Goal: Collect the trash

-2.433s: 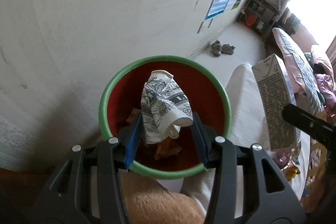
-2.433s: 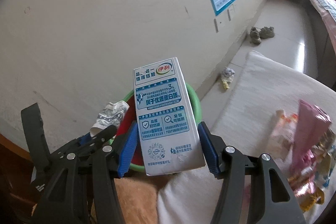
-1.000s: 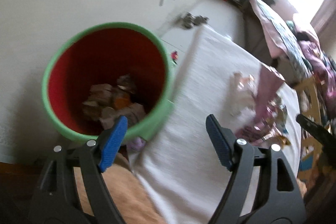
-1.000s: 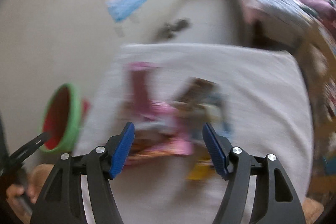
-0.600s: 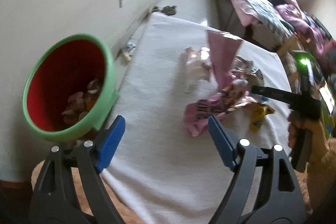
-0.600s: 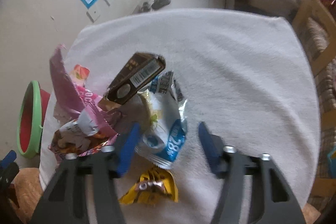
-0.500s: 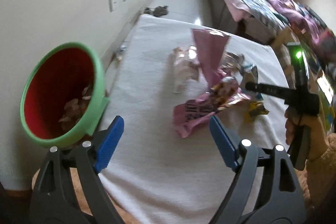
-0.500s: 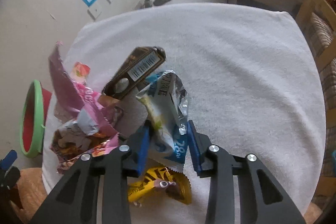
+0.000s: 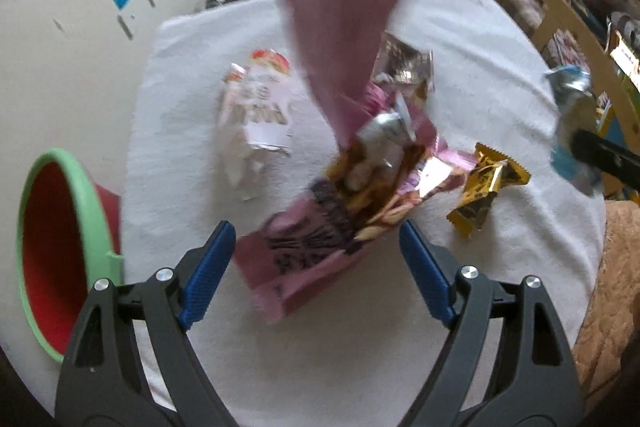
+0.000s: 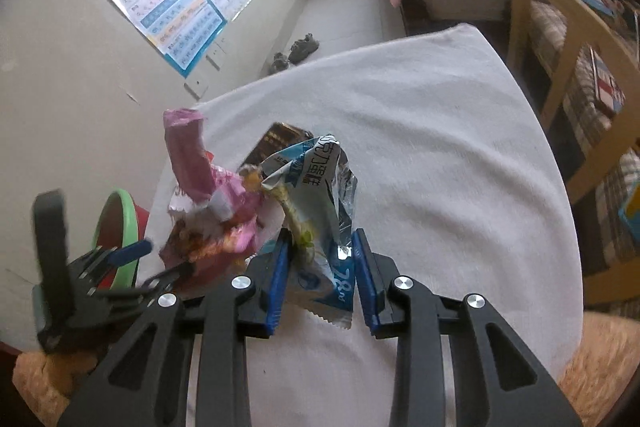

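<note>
Now that the carton is binned, the right gripper (image 10: 320, 273) clenches a blue wrapper (image 10: 320, 203); the left gripper (image 9: 316, 275), released, straddles the pink bag (image 9: 320, 251) mid-table.

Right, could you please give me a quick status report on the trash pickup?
Right hand-held gripper shut on blue-silver wrapper. Left hand-held gripper open over pink bag. Bin unobstructed.

A nubby white terry cloth (image 10: 440, 155) covers the counter, under crinkled glossy foil wrappers (image 9: 486, 185), a shiny silver-blue packet (image 10: 320, 195), matt pink paper (image 9: 336, 39) and a smooth plastic bin (image 9: 64, 227).
</note>
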A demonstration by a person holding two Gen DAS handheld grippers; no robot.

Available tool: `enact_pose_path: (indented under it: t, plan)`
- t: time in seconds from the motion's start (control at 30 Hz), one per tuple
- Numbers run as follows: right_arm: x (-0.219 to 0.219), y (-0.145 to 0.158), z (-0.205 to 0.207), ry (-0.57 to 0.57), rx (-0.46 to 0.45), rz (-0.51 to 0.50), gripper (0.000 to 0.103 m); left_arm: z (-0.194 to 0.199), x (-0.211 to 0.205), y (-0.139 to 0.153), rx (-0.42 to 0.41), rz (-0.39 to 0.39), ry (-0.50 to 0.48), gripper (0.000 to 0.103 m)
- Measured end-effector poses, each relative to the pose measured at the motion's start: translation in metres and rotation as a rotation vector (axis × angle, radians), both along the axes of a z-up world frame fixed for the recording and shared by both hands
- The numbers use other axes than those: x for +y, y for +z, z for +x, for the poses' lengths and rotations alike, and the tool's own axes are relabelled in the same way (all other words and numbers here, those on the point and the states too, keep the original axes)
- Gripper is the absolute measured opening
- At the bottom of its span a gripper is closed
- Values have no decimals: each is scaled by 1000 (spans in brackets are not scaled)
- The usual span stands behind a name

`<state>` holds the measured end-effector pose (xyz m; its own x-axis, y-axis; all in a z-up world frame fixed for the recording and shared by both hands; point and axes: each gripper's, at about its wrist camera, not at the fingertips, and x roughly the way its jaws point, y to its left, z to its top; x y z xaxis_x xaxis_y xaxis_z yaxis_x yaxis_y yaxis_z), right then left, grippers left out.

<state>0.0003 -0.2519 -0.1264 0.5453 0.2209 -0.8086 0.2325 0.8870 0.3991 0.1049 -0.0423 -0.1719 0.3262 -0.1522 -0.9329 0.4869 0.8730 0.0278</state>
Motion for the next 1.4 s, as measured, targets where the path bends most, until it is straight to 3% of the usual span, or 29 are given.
enact_pose_path:
  t: [0.1, 0.13, 0.2, 0.3, 0.53, 0.9, 1.4]
  plan:
    - [-1, -2, 1, -10, 12, 9, 30, 2, -6, -11, 58, 8, -7, 80]
    - [-3, -2, 1, -12, 11, 11, 30, 0, -6, -13, 58, 12, -2, 77]
    - [-4, -1, 1, -10, 5, 11, 30, -2, -3, -12, 44, 27, 6, 62]
    - [-3, -3, 2, -7, 7, 20, 30, -6, 4, -5, 86, -17, 21, 59]
    - [-2, -8, 2, -3, 18, 29, 31, -34, 20, 7, 135, -75, 90, 60]
    - [-2, -10, 0, -7, 26, 32, 31, -38, 9, 21, 89, -79, 73, 78]
    - [-3, -10, -2, -6, 20, 46, 32, -24, -5, -5, 77, 54, 46, 78]
